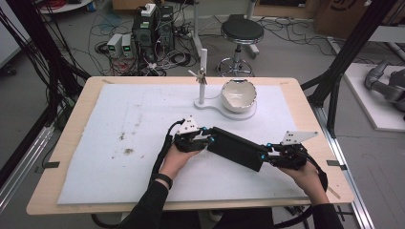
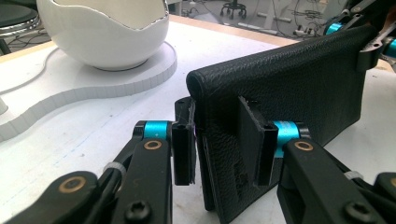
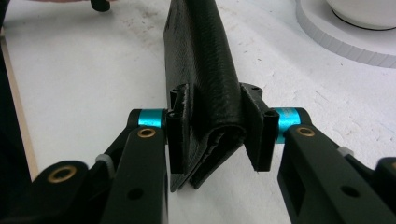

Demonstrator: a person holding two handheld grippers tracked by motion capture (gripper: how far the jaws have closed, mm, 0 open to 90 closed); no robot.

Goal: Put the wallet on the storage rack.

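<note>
Black grained-leather long wallet (image 1: 236, 148) stands on edge on the white foam mat (image 1: 119, 119), pinched at either end by my left gripper (image 1: 206, 138) and right gripper (image 1: 267, 155). Its underside and inner folds are hidden; its bottom edge is cut off in my left gripper view.
</note>
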